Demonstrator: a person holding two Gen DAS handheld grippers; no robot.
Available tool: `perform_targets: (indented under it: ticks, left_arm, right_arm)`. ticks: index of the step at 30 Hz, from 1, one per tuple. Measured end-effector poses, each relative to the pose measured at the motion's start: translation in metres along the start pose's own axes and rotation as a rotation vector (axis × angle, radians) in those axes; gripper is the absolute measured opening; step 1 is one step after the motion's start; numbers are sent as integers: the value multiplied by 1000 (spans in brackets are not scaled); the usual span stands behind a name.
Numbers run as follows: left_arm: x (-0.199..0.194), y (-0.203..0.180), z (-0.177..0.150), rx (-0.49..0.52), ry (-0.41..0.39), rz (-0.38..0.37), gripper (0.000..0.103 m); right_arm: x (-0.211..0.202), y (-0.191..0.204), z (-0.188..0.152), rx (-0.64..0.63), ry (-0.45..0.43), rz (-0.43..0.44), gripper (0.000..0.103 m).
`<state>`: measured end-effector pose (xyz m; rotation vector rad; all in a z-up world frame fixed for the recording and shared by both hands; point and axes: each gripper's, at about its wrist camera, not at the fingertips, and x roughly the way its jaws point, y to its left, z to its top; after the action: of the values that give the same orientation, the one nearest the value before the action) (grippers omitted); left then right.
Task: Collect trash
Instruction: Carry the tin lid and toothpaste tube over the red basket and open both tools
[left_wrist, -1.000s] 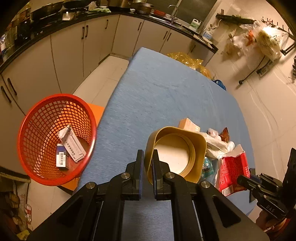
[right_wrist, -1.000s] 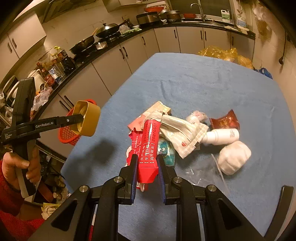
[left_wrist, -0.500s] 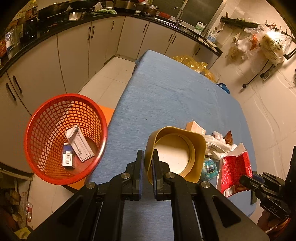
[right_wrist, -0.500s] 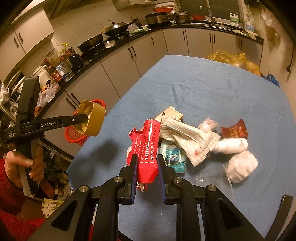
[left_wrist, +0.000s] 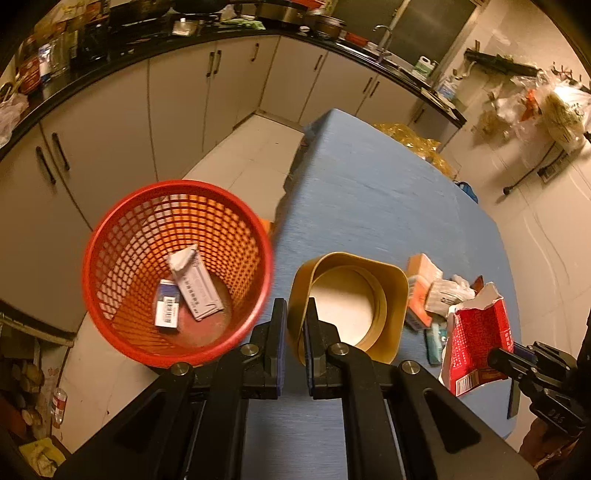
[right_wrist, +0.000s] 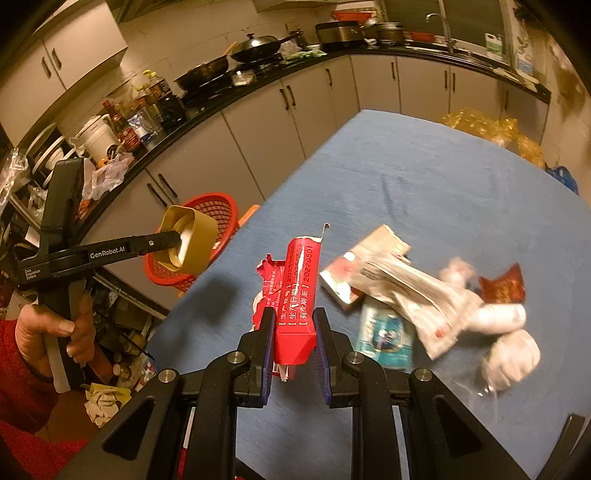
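Note:
My left gripper (left_wrist: 294, 314) is shut on the rim of a golden rounded-square cup (left_wrist: 351, 306), held in the air over the table's left edge. Just left of it, on the floor below, stands a red mesh basket (left_wrist: 129, 258) with two small boxes (left_wrist: 192, 284) inside. My right gripper (right_wrist: 294, 321) is shut on a torn red carton (right_wrist: 299, 288), lifted above the blue table (right_wrist: 406, 166). The right wrist view shows the cup (right_wrist: 192, 240) in front of the basket (right_wrist: 218, 206). A pile of wrappers, a white bottle and a tissue ball (right_wrist: 424, 295) lies on the table.
Kitchen cabinets (left_wrist: 110, 122) run behind the basket, with a narrow strip of tiled floor (left_wrist: 240, 158) between them and the table. A hand in a red sleeve (right_wrist: 55, 332) holds the left gripper. Yellow bags (right_wrist: 491, 129) sit past the table's far end.
Both grippers have moved left toward the basket, each keeping its grip. The basket now sits closer to the cup in the left wrist view.

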<state>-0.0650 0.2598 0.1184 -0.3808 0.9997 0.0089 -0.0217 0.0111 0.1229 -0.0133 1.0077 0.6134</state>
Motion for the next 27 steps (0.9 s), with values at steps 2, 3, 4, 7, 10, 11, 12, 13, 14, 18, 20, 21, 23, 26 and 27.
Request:
perform_targets:
  ticks: [2, 3, 4, 7, 10, 11, 12, 13, 14, 18, 20, 21, 23, 26, 27]
  left_arm:
    - [-1, 8, 2, -9, -2, 8, 8]
    - [-2, 12, 3, -13, -3, 13, 8]
    - [-2, 15, 2, -15, -3, 16, 8]
    - [-3, 28, 5, -21, -3, 28, 8]
    - [-2, 41, 8, -23, 0, 38, 8]
    - [-2, 45, 9, -24, 2, 42, 8]
    - [-1, 49, 11, -25, 3, 47, 8]
    - [-1, 54, 11, -25, 4, 51, 8]
    - [0, 57, 12, -26, 5, 55, 8]
    - [5, 77, 16, -32, 18, 73, 8]
    - [9, 89, 19, -34, 24, 86, 8]
    - [11, 94, 20, -35, 27, 93, 8]
    - [14, 102, 22, -35, 34, 102, 8]
    - [20, 110, 25, -29, 48, 113, 8]
    - [23, 112, 26, -25, 53, 116, 8]
  right_arm:
    - [4, 7, 4, -8, 4, 9, 21]
    - [7, 10, 6, -11, 5, 13, 21]
    - [9, 14, 9, -14, 7, 17, 21]
    - [17, 24, 18, -26, 10, 29, 21]
    - [27, 35, 28, -34, 12, 42, 21]
    - [31, 40, 32, -36, 13, 48, 21]
    - [34, 43, 34, -37, 12, 51, 21]
    - [37, 47, 38, -39, 13, 56, 21]
    - [42, 52, 43, -43, 14, 61, 21]
    - [58, 68, 56, -52, 20, 71, 21]
    - [68, 76, 63, -55, 25, 77, 21]
    - [73, 80, 67, -56, 28, 79, 21]
    - [83, 88, 74, -58, 31, 82, 21]
    - [100, 100, 85, -60, 41, 87, 21]
    - [105, 104, 88, -58, 43, 87, 21]
